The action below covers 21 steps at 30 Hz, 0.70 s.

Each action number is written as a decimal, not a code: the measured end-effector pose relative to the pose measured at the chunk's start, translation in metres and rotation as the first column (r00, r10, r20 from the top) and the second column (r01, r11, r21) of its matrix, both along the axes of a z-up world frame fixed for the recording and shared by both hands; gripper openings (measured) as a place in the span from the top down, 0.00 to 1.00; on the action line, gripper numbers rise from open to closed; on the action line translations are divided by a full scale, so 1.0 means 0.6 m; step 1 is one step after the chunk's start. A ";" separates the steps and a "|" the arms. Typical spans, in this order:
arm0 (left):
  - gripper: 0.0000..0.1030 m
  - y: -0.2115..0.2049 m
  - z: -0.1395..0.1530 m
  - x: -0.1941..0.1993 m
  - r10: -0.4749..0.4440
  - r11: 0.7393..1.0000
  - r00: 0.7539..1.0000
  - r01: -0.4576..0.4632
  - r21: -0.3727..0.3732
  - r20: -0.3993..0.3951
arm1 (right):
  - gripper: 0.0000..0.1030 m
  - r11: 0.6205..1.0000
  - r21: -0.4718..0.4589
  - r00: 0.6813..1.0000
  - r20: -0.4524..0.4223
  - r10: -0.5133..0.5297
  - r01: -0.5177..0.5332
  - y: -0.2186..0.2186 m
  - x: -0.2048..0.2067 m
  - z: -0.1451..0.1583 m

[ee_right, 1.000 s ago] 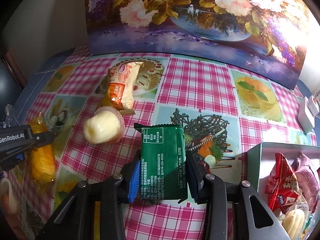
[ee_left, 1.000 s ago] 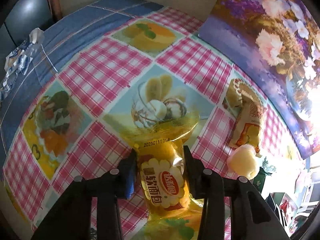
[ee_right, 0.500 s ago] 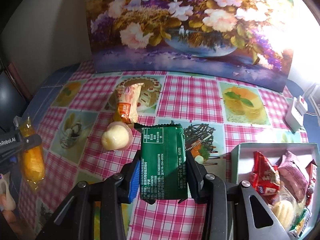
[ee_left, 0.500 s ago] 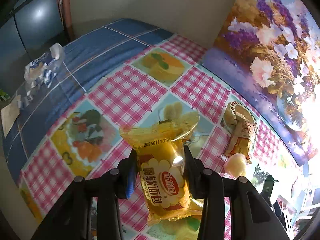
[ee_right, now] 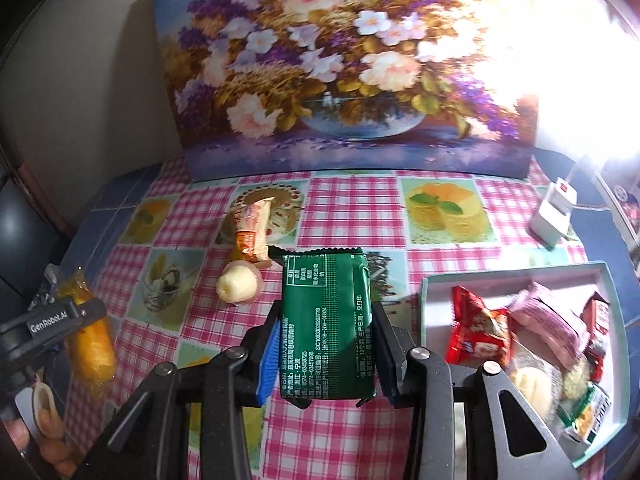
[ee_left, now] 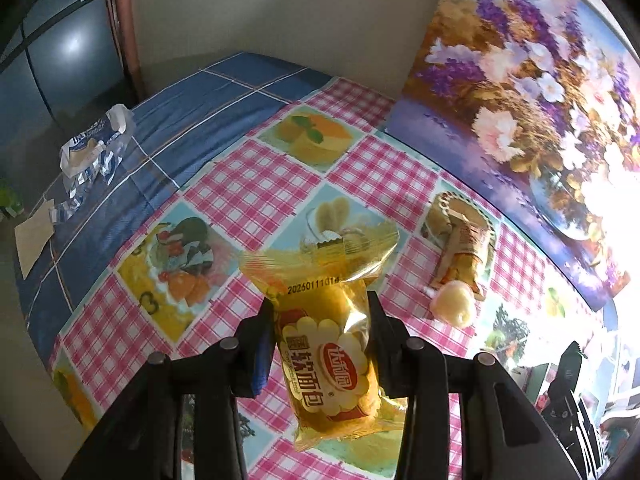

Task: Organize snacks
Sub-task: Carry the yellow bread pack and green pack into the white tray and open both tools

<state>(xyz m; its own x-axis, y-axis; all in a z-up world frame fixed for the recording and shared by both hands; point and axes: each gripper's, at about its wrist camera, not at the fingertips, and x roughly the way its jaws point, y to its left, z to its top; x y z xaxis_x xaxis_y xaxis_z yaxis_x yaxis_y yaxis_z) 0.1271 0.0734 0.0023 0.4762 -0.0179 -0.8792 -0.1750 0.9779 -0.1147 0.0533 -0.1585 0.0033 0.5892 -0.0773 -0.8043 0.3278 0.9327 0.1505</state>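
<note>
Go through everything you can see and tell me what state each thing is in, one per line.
left gripper: shut on the yellow bread packet, held above the table.
right gripper: shut on the green packet, lifted.
tray: open, holds several snacks.
jelly cup: on its side on the tablecloth.
orange-and-white packet: lying flat, sealed.

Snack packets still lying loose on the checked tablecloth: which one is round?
The pale yellow round jelly cup, beside the long orange-and-cream wrapped cake; the other packets are gripped or boxed.

Snack tray (ee_right: 520, 276) cut off at frame's right edge; contents at its near end blurred. Painting (ee_right: 344, 80) right side washed out by glare.
</note>
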 end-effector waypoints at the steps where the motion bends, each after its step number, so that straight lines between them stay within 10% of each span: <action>1: 0.59 -0.005 0.002 -0.002 -0.005 1.000 1.000 0.005 0.002 0.002 | 0.59 1.000 -0.001 1.000 -0.002 -0.009 0.009 -0.003 -0.004 0.002; 21: 0.59 -0.147 0.086 -0.044 -0.209 0.975 0.970 0.196 0.109 0.125 | 0.59 0.966 0.029 0.966 -0.007 -0.258 0.258 -0.150 -0.105 0.027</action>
<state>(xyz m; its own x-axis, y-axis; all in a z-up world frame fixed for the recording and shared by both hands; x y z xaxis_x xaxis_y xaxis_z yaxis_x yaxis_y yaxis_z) 0.1008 -0.0150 0.0536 0.5856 -0.0451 -0.8094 0.0382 0.9989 -0.0280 -0.0097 -0.2483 0.0192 0.5501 -0.2028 -0.8101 0.5573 0.8116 0.1753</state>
